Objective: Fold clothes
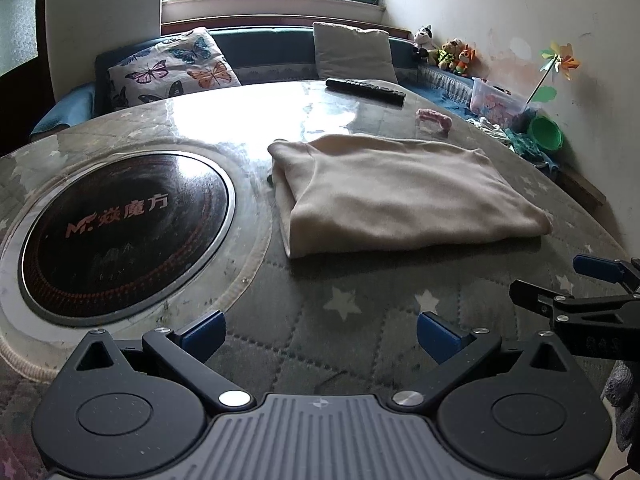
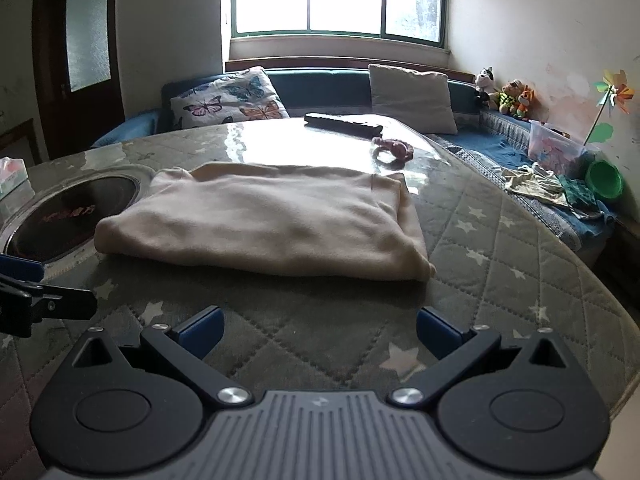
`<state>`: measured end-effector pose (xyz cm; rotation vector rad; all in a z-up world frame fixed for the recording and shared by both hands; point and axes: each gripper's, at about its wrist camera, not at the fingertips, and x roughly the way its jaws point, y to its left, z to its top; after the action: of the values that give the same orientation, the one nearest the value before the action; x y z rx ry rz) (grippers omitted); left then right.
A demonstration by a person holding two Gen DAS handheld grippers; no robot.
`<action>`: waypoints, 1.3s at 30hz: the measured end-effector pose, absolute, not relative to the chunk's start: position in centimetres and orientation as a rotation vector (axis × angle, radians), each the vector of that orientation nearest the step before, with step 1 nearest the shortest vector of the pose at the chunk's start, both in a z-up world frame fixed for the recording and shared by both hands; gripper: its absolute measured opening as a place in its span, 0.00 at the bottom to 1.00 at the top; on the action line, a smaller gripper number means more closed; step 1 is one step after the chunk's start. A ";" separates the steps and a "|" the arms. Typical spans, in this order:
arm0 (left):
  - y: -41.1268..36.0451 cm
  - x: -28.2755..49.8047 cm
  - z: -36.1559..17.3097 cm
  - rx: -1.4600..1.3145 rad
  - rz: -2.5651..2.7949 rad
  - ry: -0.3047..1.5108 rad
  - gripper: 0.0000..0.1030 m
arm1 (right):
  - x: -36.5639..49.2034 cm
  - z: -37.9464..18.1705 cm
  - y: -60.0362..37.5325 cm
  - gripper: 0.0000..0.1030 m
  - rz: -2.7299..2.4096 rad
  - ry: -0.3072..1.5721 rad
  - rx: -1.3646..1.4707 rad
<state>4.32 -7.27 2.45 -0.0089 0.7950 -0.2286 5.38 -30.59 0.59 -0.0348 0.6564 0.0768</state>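
Both tools empty. Left gripper (image 1: 320, 336) spread wide, blue pads well apart, hovering above the near edge of the table (image 1: 280, 352); nothing between the fingers. Right gripper (image 2: 320, 334) likewise spread wide, holding nothing, just beside the left one and also back from the cloth.

Ahead of both, apart from either tool: cream garment (image 2: 264, 220), already folded into a thick flat rectangle of several layers, lying on the quilted star-patterned cover between the near edge and the glossy middle of the table. Left side of it just beside the round black cooktop (image 1: 124, 232) set into the table. Beyond it, toward the far edge, a pink hair tie (image 2: 390, 148) and a dark remote (image 2: 344, 123), both clear of the cloth.

Judged as soft, light, limp knit: no stiffness, likely to sag and spill its layers if lifted by one point. Slightly grippy on the quilting, probably slick where it meets the glossy sheet. Nothing fragile. Best taken with both tools at once, at the two near corners, pinching through all layers along the thick folded edge rather than the top sheet alone. Folding looks close to done; perhaps one more fold or a tidy-up left.
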 end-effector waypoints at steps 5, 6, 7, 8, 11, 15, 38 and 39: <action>-7.2 3.9 2.5 -0.004 -0.229 0.802 1.00 | 5.0 0.4 -30.4 1.00 0.064 0.668 -0.025; -7.2 3.8 2.5 -0.003 -0.231 0.802 1.00 | 4.9 0.4 -30.4 1.00 0.062 0.670 -0.022; -7.2 3.7 2.6 -0.003 -0.232 0.800 1.00 | 4.9 0.4 -30.4 1.00 0.061 0.670 -0.020; -7.2 3.6 2.6 -0.003 -0.231 0.798 1.00 | 4.8 0.4 -30.4 1.00 0.059 0.670 -0.019; -7.3 3.4 2.8 -0.004 -0.228 0.795 1.00 | 4.7 0.5 -30.5 1.00 0.053 0.672 -0.019; -7.4 3.2 2.9 0.000 -0.226 0.793 1.00 | 4.6 0.6 -30.5 1.00 0.046 0.672 -0.021; -8.0 1.4 3.6 0.044 -0.227 0.761 1.00 | 3.5 0.9 -30.4 1.00 0.030 0.671 -0.029; -8.1 1.3 3.7 0.050 -0.226 0.757 1.00 | 3.5 1.0 -30.3 1.00 0.030 0.672 -0.029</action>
<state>1.26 -8.09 3.70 0.0496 0.7571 -0.2263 3.48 -30.33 0.97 -0.0290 0.6716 0.0304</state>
